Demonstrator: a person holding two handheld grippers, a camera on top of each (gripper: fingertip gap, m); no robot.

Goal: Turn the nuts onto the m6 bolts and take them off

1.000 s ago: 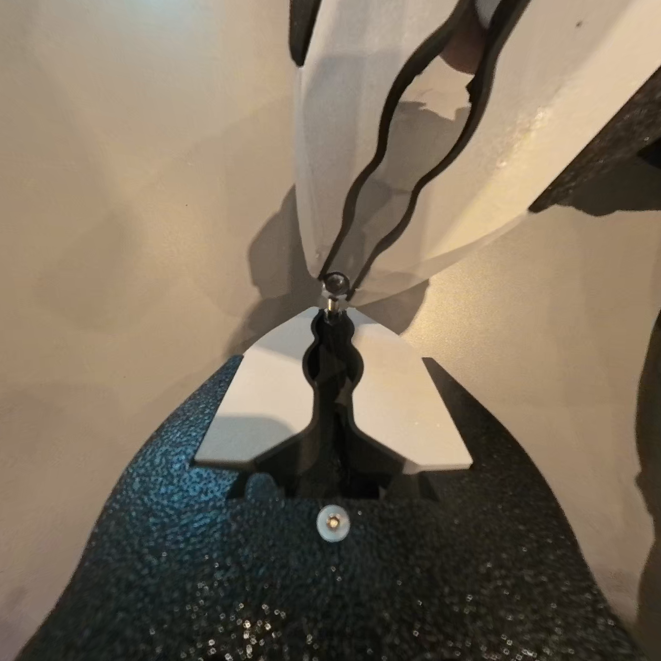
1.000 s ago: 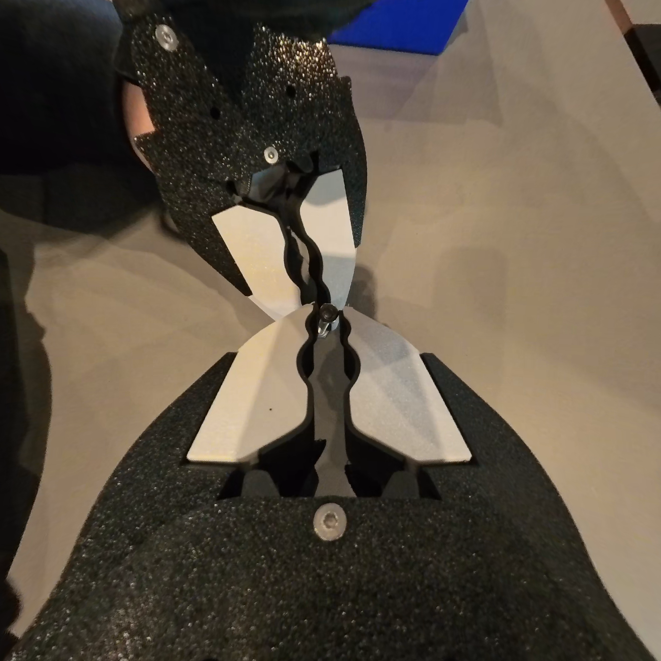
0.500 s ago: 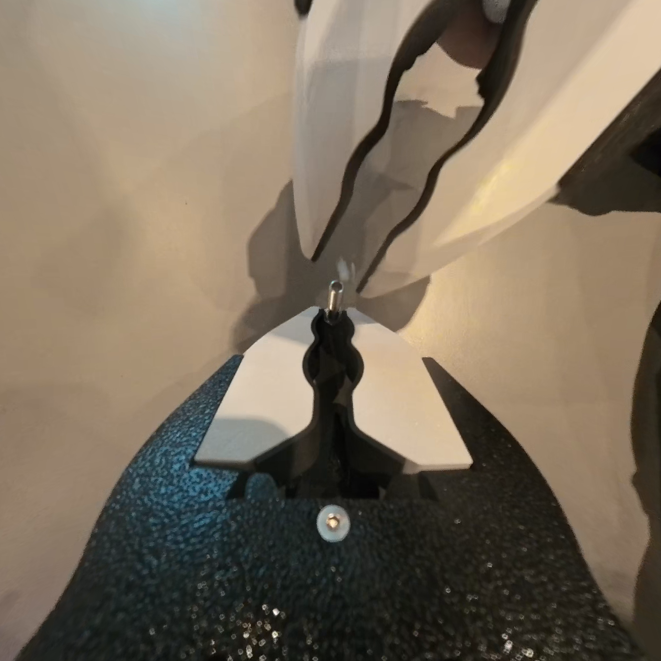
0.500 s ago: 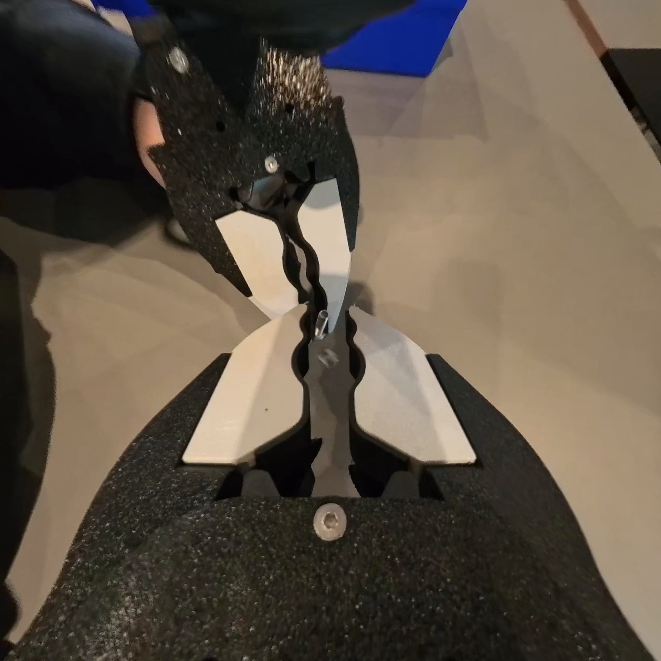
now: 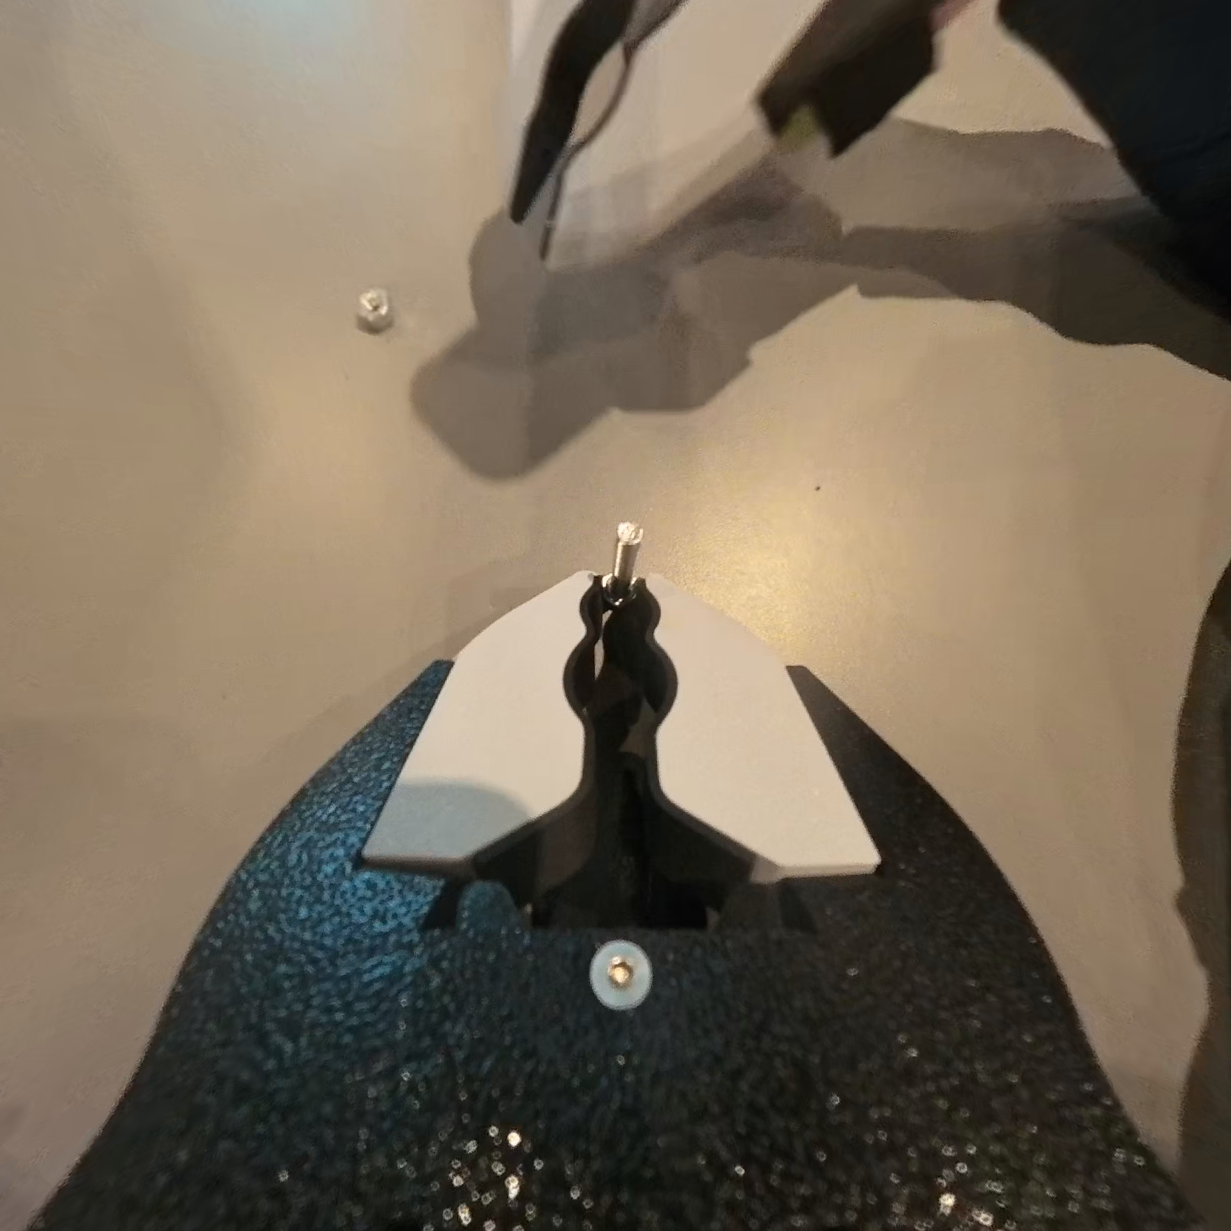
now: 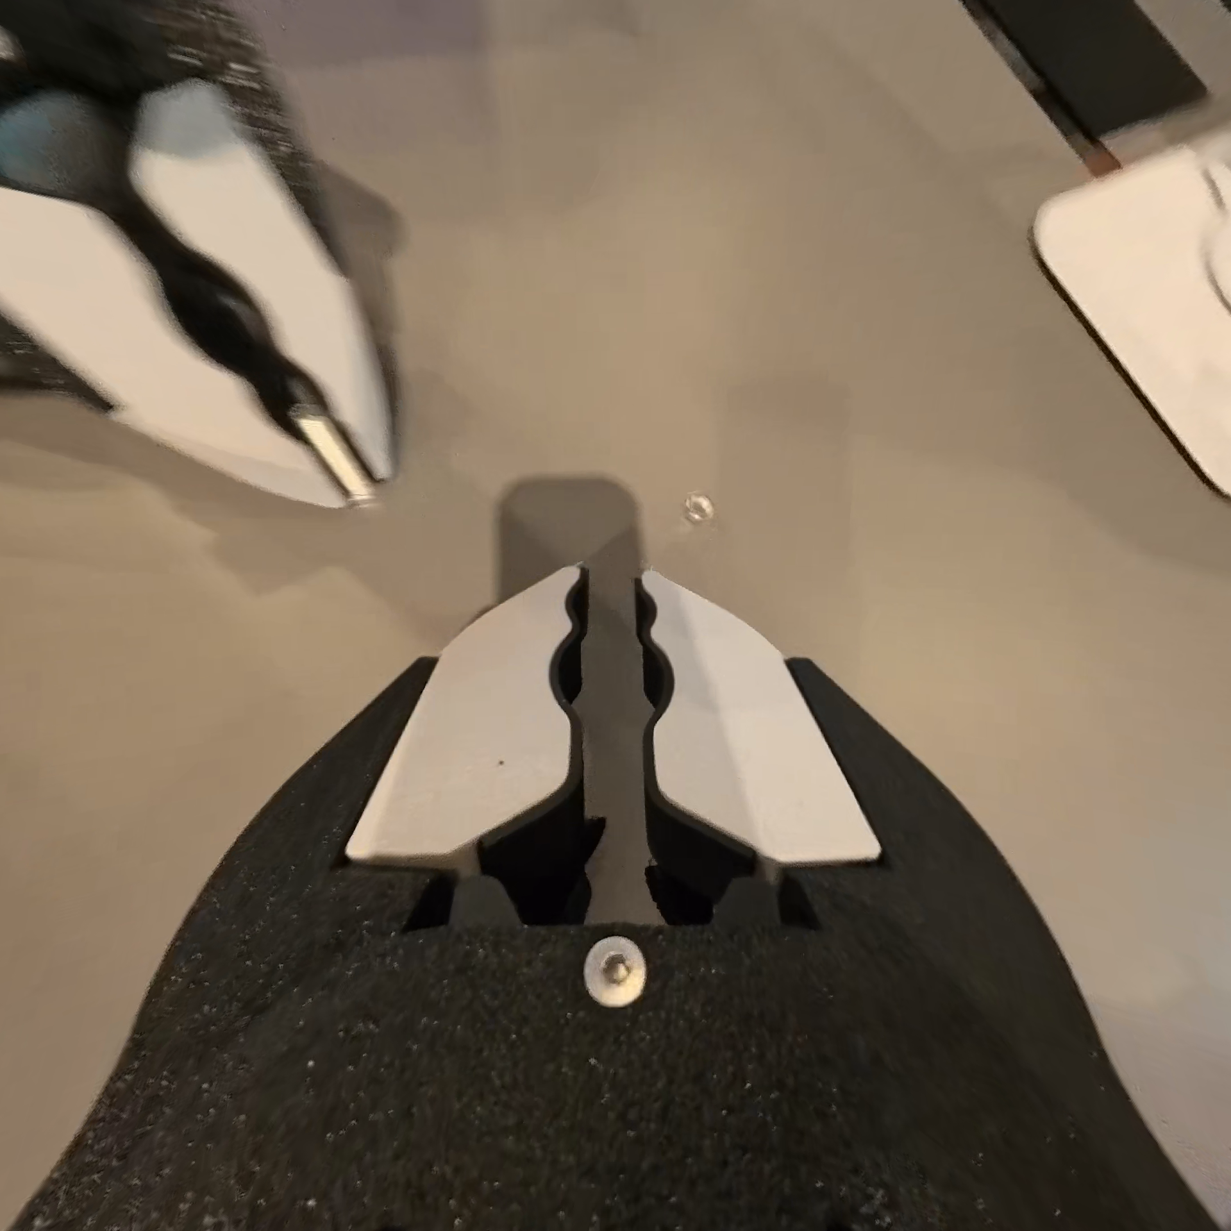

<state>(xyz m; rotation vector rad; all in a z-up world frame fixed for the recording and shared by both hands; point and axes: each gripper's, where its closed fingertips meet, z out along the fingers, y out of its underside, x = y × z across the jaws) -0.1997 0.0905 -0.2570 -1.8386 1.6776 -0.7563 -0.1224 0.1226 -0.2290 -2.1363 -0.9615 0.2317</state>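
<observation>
Counter: plain beige
Left tool: clamped on bolt
Right tool: fingers parted, holding nothing
Nut: loose, just beyond the right tool's tips

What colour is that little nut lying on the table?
Shiny silver, like bare metal. The nut shows best in the left wrist view.
</observation>
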